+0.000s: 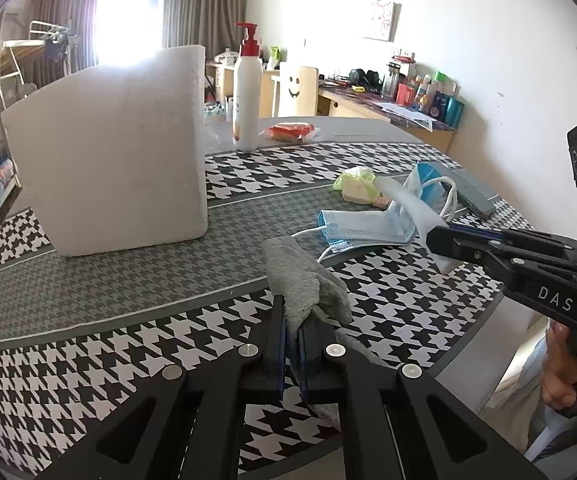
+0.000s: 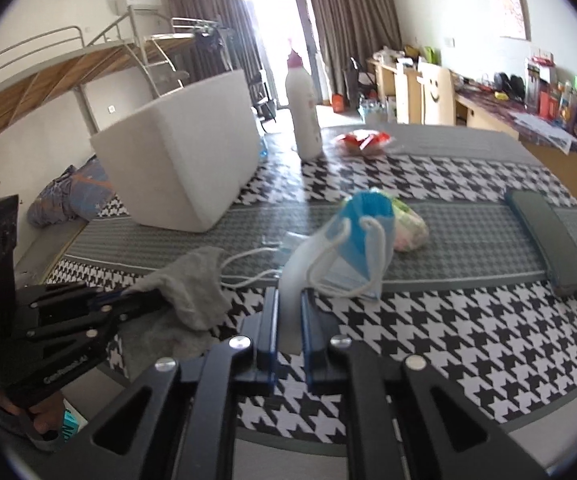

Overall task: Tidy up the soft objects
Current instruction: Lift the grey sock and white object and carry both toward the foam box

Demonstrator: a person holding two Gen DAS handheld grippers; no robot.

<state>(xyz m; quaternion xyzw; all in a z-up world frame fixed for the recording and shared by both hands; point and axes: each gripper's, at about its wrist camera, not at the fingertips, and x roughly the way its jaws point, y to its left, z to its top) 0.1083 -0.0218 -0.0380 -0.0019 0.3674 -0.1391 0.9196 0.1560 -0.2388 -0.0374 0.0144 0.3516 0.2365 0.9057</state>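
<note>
Two wrist views of the tabletop [image 1: 136, 320], which is covered in a black-and-white houndstooth cloth with grey bands. My left gripper [image 1: 294, 320] is closed on the near end of a grey cloth [image 1: 300, 276], pinched between its two blue-lined fingers; the rest of the cloth bunches up ahead of the fingertips and sags onto the table. In the right wrist view the same gripper [image 2: 128, 302] enters from the left with the grey cloth [image 2: 192, 280] draped over its tip. My right gripper [image 2: 289, 312] is clamped on a white edge of a blue face mask [image 2: 352, 248], which stands lifted and folded above the fingers with its white ear loops hanging down. Seen from the left wrist, the right gripper [image 1: 440, 240] comes in from the right holding that white strip, and a second blue mask [image 1: 364, 232] lies flat on the grey band just beyond the cloth. Behind the masks rests a crumpled green-and-white packet [image 1: 354, 186]. A white foam box [image 1: 108, 152] stands upright on the far left of the table; beside it stand a white pump bottle [image 1: 246, 92] with a red top and a red wrapped item [image 1: 290, 131]. A dark grey flat case [image 2: 548, 240] lies to the right.
</note>
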